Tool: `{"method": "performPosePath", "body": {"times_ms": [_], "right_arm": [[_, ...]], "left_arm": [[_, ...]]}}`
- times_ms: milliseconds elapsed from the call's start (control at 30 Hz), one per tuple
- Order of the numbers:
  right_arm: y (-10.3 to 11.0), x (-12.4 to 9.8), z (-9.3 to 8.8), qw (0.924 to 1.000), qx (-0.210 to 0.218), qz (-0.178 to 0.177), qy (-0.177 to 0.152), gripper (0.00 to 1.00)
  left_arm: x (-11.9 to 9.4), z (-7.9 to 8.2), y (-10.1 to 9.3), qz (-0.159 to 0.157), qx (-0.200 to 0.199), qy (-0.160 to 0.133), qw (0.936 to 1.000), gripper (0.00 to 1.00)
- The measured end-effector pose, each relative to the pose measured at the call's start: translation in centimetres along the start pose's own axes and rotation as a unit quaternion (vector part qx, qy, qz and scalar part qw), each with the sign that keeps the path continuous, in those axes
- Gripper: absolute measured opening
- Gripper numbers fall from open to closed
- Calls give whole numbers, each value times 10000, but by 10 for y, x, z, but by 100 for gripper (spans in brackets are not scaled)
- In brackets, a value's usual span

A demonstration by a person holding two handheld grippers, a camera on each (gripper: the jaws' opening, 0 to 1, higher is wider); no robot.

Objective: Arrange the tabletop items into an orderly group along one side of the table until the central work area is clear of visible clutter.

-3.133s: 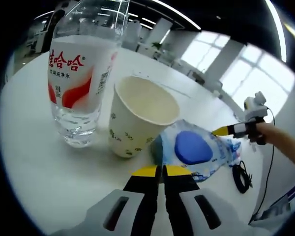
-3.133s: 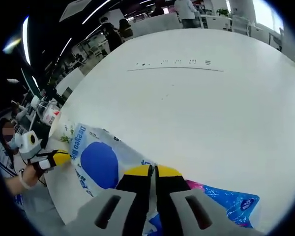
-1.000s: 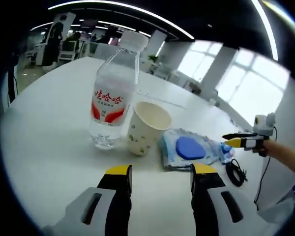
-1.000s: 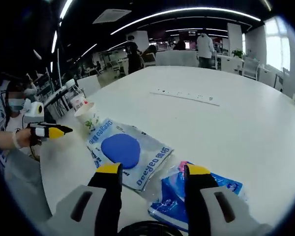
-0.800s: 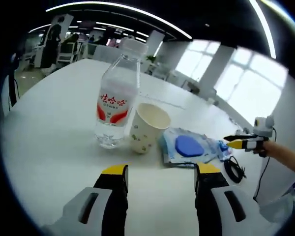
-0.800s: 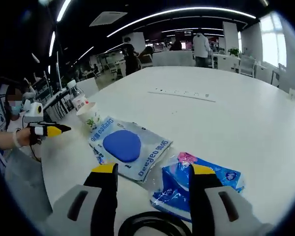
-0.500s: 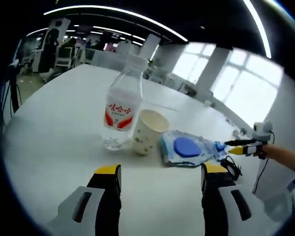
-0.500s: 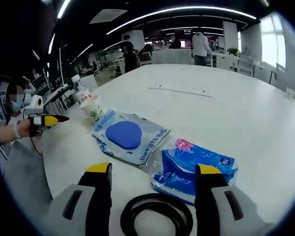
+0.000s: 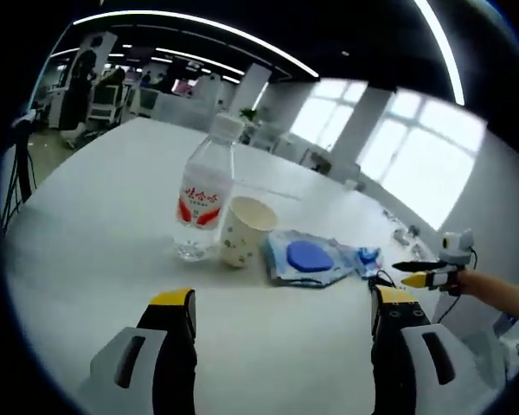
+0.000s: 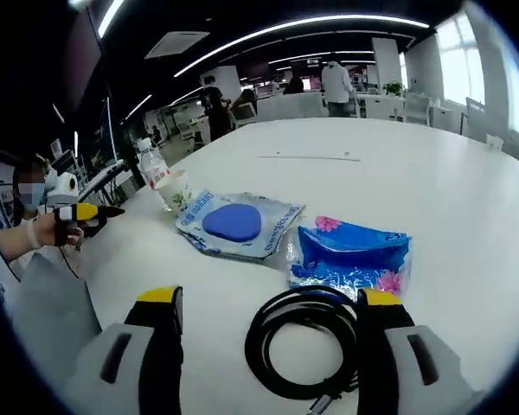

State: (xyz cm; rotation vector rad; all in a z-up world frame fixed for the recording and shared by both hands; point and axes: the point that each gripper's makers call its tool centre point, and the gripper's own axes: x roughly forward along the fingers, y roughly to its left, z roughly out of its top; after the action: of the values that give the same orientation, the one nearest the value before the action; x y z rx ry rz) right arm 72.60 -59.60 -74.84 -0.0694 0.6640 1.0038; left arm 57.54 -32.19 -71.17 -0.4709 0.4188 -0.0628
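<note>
Both tongs gape wide and hold nothing. The left tongs hang above bare table; beyond stand a bottle and cup, touching, then a wipes pack. Between the right tongs' tips lies a coiled cable, beside a blue pack.

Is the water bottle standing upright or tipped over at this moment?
Upright. In the left gripper view the water bottle stands on its base on the table, white cap on top, beside the paper cup.
</note>
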Motion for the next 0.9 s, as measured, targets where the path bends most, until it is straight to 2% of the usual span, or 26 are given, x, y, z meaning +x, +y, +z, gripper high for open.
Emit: {"method": "performPosePath", "body": {"times_ms": [100, 233, 300, 367, 467, 533, 567, 667, 900], "right_arm": [[5, -13, -4, 9995, 170, 20, -260, 87], [6, -29, -22, 9992, 293, 4, -254, 94], [3, -36, -31, 9994, 289, -87, -192, 100], [2, -41, -36, 9991, 390, -72, -144, 100], [2, -47, -36, 9986, 489, -123, -176, 100], [3, -50, -34, 9985, 475, -186, -197, 100], [5, -51, -34, 9985, 471, -185, -200, 100], [9, -54, -30, 9987, 431, -165, -235, 100], [17, -57, -33, 9989, 330, -217, -266, 100]], "left_arm": [[-9, 0, -2, -40, -25, -38, 10000, 89], [-20, -4, 0, 2, -7, -80, 10000, 96], [-25, -10, 3, 7, -9, -8, 10000, 97], [-29, -16, 6, 47, 46, 52, 10000, 97], [-35, -19, 8, 53, 24, 50, 10000, 97], [-37, -16, 7, 15, 2, 35, 10000, 97], [-38, -11, 6, -65, 105, -64, 9999, 97], [-45, -11, 12, -27, 195, 31, 9998, 97], [-60, -6, 24, 52, 398, -219, 9990, 97]]}}
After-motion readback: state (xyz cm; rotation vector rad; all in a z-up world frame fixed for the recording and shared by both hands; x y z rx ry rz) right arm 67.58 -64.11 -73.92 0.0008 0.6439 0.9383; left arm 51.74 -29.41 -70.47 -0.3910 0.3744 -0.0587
